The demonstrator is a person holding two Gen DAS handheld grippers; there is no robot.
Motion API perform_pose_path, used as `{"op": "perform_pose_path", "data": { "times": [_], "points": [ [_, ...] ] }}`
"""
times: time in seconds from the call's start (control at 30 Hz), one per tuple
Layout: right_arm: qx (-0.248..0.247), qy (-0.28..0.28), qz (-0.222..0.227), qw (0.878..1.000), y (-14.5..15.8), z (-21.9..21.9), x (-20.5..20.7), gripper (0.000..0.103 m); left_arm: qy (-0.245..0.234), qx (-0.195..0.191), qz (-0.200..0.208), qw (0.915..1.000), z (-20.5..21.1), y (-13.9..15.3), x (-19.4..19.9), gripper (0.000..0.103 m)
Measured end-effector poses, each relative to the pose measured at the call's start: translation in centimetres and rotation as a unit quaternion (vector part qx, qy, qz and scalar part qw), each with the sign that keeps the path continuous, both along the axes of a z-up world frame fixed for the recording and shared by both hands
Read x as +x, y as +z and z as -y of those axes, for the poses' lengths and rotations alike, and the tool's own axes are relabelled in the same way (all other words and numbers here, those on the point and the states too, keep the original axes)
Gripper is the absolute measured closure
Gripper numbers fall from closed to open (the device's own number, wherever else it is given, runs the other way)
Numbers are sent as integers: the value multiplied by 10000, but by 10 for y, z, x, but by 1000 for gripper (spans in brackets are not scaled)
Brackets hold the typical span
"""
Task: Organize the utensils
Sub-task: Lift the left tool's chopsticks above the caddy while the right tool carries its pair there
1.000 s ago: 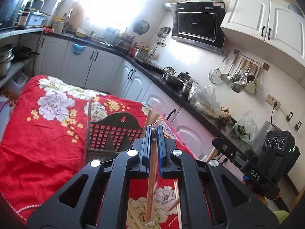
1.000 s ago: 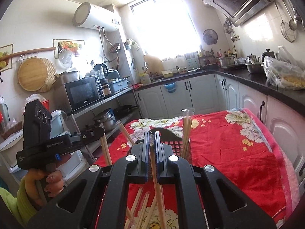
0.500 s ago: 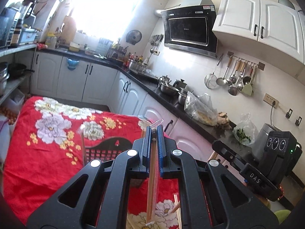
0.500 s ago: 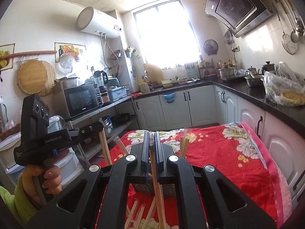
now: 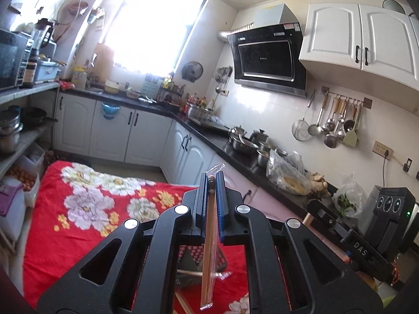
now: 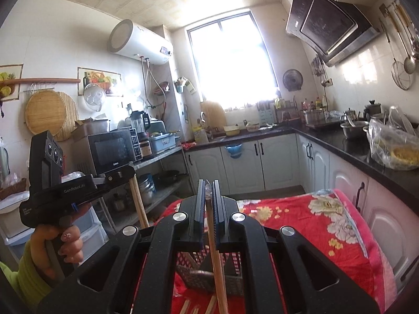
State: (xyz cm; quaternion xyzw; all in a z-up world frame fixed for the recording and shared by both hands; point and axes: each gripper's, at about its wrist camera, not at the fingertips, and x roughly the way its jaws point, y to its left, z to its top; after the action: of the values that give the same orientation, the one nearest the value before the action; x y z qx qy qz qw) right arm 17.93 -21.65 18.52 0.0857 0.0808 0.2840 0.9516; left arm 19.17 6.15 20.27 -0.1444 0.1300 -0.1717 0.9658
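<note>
Gripping one clear-wrapped pair of wooden chopsticks (image 5: pixel 209 256) apiece, the left claw (image 5: pixel 211 183) and right claw (image 6: pixel 208 191) are both clamped shut on their sticks (image 6: pixel 216 256), which hang down towards the dark perforated plastic utensil basket (image 6: pixel 209 277) below. Best lower each pair tip-first, upright, straight into the basket before letting go. Loose chopsticks (image 6: pixel 199 306) lie near it on the red floral tablecloth (image 6: pixel 314 233) over the table. White kitchen cabinets (image 6: pixel 262 162) stand beyond, well apart.
</note>
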Motion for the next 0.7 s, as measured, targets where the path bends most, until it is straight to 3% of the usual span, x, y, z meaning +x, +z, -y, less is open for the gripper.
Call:
{"op": "perform_pose_path", "data": {
  "times": [0.37, 0.7],
  "points": [
    [-66, 0, 343, 9994, 25, -17, 14, 98, 480, 53, 329, 9983, -13, 23, 17, 100],
    [-130, -156, 501, 9985, 36, -28, 36, 97, 840, 250, 430, 9952, -15, 20, 37, 100]
  ]
}}
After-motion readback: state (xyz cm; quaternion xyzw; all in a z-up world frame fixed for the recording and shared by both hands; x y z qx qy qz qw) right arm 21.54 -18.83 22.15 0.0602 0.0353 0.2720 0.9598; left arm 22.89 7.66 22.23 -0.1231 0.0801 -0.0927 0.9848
